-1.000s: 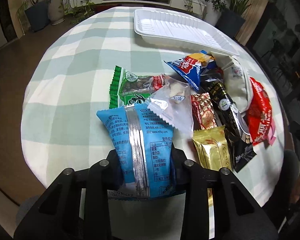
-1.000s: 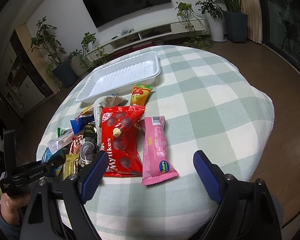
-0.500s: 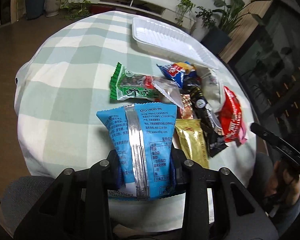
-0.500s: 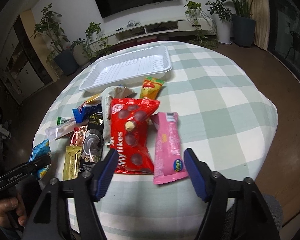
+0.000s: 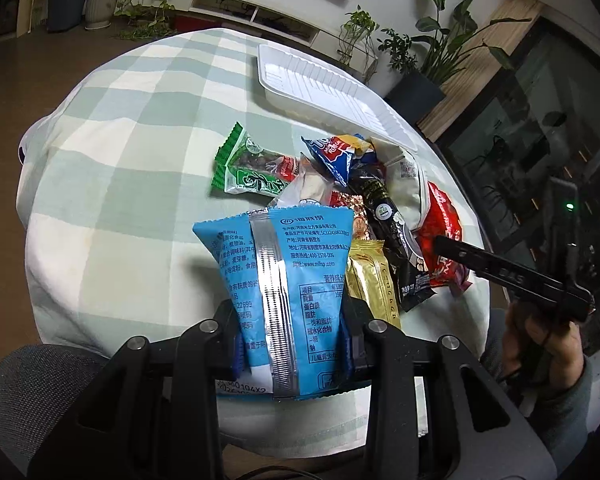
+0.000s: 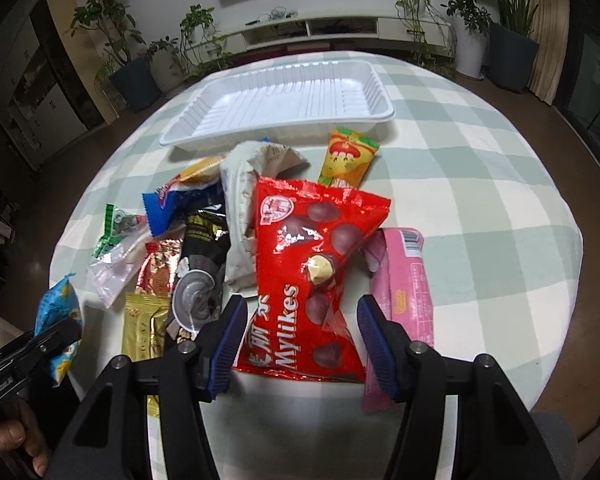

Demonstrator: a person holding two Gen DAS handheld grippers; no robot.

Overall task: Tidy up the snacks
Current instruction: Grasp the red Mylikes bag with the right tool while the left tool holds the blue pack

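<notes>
None of the snacks lay in the white tray (image 6: 284,100) ahead; the left gripper (image 5: 292,340) clamped a blue packet (image 5: 284,276), while the right gripper (image 6: 300,340) straddled, spread apart, a red bag (image 6: 312,276).

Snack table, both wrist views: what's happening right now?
A person is sorting snack packets. The left gripper is shut on a light blue foil snack bag, held up off the green-and-white checked tablecloth. The right gripper is open, its fingers straddling the red Mylikes chocolate bag, which lies in the pile. The white plastic tray holds nothing yet.
</notes>
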